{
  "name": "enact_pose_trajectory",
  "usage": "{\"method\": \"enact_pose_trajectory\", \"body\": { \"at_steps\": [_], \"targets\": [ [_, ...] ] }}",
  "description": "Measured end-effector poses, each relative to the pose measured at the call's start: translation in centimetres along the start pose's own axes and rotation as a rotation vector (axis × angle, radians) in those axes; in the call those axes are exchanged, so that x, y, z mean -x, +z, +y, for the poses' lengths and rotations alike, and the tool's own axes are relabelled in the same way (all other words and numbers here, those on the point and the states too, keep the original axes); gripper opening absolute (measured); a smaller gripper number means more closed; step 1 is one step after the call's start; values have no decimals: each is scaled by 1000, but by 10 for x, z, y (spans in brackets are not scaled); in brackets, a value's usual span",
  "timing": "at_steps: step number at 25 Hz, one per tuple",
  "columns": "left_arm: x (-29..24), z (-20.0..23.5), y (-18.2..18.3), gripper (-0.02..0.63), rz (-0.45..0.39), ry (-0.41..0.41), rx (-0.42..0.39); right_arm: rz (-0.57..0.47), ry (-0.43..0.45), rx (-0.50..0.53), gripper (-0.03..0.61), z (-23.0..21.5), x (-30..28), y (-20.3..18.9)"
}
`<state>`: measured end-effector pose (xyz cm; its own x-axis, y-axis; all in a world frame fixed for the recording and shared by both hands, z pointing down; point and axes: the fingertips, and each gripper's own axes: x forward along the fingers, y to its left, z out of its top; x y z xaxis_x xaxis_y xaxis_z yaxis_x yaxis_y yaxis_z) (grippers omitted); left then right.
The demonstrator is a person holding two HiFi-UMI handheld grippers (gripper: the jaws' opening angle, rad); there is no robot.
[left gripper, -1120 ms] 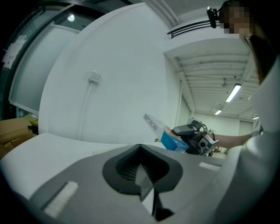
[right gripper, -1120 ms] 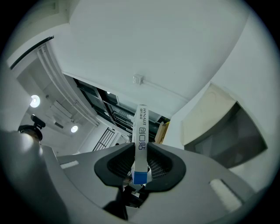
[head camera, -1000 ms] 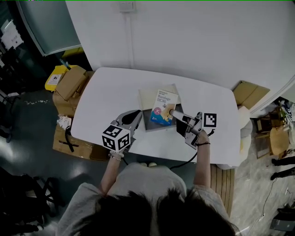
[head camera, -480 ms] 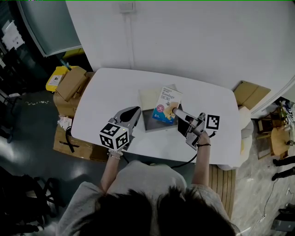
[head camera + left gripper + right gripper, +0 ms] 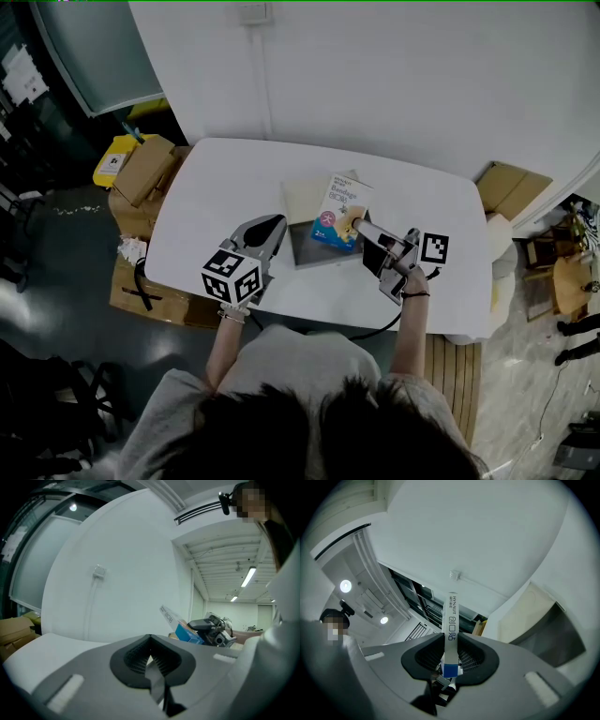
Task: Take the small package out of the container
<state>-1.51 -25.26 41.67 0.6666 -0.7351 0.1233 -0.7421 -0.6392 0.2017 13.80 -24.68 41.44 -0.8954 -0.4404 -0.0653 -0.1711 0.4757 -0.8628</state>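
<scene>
Small package (image 5: 341,211) | pinched at its lower end by right tool (image 5: 356,226), jaws narrowed on it | long axis tilts toward 1 o'clock, above grey container (image 5: 309,247) on white bench (image 5: 216,187) | left tool (image 5: 268,234) at package's 8 o'clock, jaws together, empty

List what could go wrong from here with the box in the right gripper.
1. The right gripper pinches the small package only near its lower end. Most of it sticks out tilted, so it may pivot or slip.
2. The package seems to hang over the container, so a slip would likely drop it back in or onto the rim.
</scene>
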Motion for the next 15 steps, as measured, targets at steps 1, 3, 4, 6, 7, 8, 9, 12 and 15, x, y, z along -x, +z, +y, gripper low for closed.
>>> {"method": "enact_pose_trajectory", "body": {
  "at_steps": [1, 3, 4, 6, 7, 8, 9, 12, 15],
  "targets": [
    [0, 0, 0, -6, 0, 0, 0, 1, 0, 1, 103, 0, 0, 0],
    [0, -1, 0, -6, 1, 1, -1, 3, 0, 1, 103, 0, 0, 0],
    [-1, -1, 0, -6, 2, 2, -1, 4, 0, 1, 103, 0, 0, 0],
    [-2, -1, -1, -6, 3, 1, -1, 5, 2, 2, 103, 0, 0, 1],
    [-2, -1, -1, -6, 4, 1, -1, 5, 4, 3, 103, 0, 0, 1],
    [-2, -1, -1, -6, 4, 1, -1, 5, 5, 3, 103, 0, 0, 1],
    [-2, -1, -1, -6, 4, 0, -2, 5, 4, 2, 103, 0, 0, 1],
    [-4, 0, -2, -6, 4, 2, -1, 7, 3, 2, 103, -2, 0, 2],
    [-5, 0, -2, -6, 5, 0, -1, 9, 2, 1, 103, -2, 0, 2]
  ]
}}
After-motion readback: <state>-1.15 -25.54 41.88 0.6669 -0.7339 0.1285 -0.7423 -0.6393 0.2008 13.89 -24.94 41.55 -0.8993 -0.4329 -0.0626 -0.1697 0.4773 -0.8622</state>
